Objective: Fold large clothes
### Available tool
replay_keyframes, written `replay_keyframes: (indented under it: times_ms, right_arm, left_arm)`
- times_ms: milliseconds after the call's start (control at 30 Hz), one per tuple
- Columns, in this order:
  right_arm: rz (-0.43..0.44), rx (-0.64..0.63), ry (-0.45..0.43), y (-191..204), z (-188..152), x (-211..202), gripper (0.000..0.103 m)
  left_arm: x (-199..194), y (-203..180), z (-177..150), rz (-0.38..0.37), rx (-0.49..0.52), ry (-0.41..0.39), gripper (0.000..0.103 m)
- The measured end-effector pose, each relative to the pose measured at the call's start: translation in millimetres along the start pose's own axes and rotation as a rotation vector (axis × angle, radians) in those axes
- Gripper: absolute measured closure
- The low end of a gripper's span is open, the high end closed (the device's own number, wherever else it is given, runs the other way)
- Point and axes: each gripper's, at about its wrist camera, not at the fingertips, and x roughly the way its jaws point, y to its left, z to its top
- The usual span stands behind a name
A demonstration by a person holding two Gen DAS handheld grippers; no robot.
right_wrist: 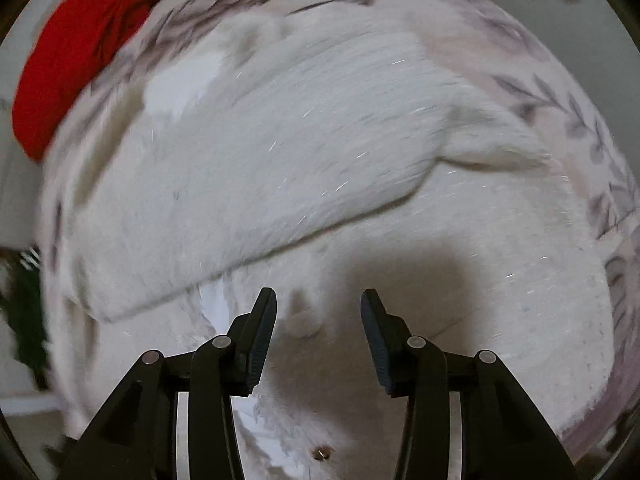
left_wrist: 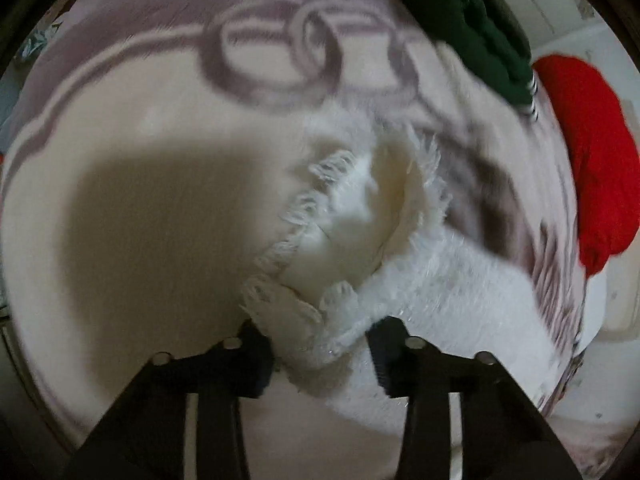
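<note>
A white fuzzy garment (left_wrist: 432, 292) with a fringed edge (left_wrist: 304, 216) lies bunched on the bed. My left gripper (left_wrist: 320, 344) points down at it, and its two black fingers are closed on a wad of the fringed cloth near the neck opening. In the right wrist view the same white garment (right_wrist: 280, 140) spreads wide and blurred, with a folded flap crossing the middle. My right gripper (right_wrist: 318, 312) hovers over it, jaws apart, with nothing pinched between the pads; only cloth lies below. A small metal snap (right_wrist: 322, 454) shows on the cloth near the bottom.
The bed is covered by a cream and mauve blanket (left_wrist: 160, 120) with a ring pattern and leaf prints (right_wrist: 560, 92). A red garment (left_wrist: 592, 160) (right_wrist: 80, 52) and a dark green garment (left_wrist: 472, 20) (right_wrist: 24, 312) lie at the bed's edge.
</note>
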Motion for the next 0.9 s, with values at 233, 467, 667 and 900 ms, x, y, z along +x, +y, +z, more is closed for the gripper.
replay_keyframes:
  times_ms: [233,467,667,900]
  right_arm:
    - [-0.197,-0.248,-0.015,94.8,-19.3,5.3,0.034]
    - [-0.269,-0.405,-0.02,156.8,-33.3,14.2,0.025]
    - [-0.345,-0.415,-0.027,171.3,-46.9,15.0,0.025]
    - [-0.237,-0.334,-0.001,170.2,-33.9,4.2,0.025]
  left_arm:
    - [-7.3,-51.9,37.0,-0.034,0.155,-0.103,0.088]
    - [-6.7,-78.8,53.4,-0.018,0.25,-0.15,0.09]
    - [-43.6,-115.8,29.5,0.063,0.413,-0.28,0.091]
    - [-86.7,-195.2,-37.8,0.105,0.715,-0.442,0.091]
